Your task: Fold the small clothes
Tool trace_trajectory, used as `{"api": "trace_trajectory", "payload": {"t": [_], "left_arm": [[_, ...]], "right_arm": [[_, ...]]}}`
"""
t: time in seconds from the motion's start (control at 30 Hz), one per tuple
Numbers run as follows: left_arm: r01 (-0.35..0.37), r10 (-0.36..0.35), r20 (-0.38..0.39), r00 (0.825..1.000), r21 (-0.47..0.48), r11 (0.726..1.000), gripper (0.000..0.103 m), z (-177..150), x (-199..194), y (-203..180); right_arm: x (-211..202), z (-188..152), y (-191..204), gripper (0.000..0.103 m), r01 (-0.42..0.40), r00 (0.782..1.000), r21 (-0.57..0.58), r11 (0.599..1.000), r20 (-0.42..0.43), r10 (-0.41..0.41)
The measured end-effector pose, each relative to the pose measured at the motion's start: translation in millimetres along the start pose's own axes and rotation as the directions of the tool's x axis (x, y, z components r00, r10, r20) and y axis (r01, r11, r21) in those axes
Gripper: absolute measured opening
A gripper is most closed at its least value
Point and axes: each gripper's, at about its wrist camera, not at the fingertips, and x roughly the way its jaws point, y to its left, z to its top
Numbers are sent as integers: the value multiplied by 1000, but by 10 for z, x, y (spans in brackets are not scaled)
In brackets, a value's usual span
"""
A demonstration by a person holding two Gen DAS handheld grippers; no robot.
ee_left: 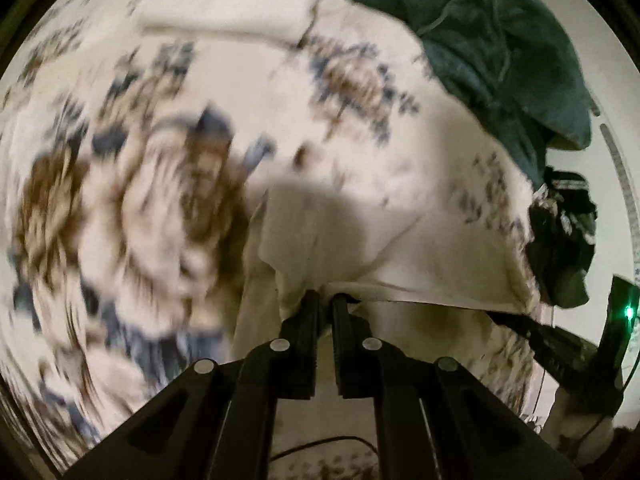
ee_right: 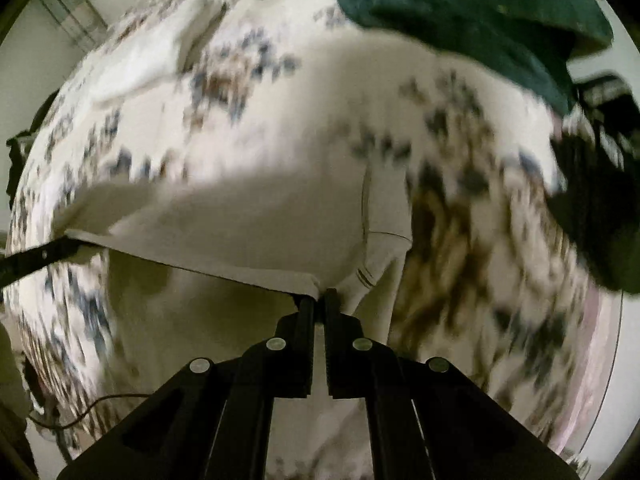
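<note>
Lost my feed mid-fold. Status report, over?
Left gripper and right gripper both shut on the cream garment, edge stretched between them above the patterned sheet. Green cloth heaped at far side, not in the way.

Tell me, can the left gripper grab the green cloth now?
Probably not: the left gripper is shut on the cream garment, and the green cloth lies farther off.
</note>
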Motion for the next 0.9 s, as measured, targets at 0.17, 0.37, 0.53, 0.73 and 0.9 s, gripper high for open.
{"api": "trace_trajectory", "payload": {"t": [0.17, 0.37, 0.53, 0.73, 0.9], "left_arm": [[15, -17, -71, 997, -28, 999, 5, -377, 190, 221], [140, -162, -133, 978, -158, 977, 54, -579, 52, 462], [215, -236, -47, 971, -266, 940, 58, -516, -284, 665], [218, -213, 46, 976, -262, 940, 58, 65, -152, 638], [192, -186, 46, 981, -255, 948, 54, 528, 278, 590]], "right_arm": [[176, -595, -148, 4, 2, 999, 12, 1000, -54, -1], [363, -755, -284, 35, -105, 972, 48, 993, -208, 113], [14, -805, -761, 49, -226, 961, 265, 937, -98, 259], [26, -453, -1392, 50, -304, 949, 506, 808, 82, 305], [437, -92, -1550, 46, -338, 929, 578, 743, 77, 362]]}}
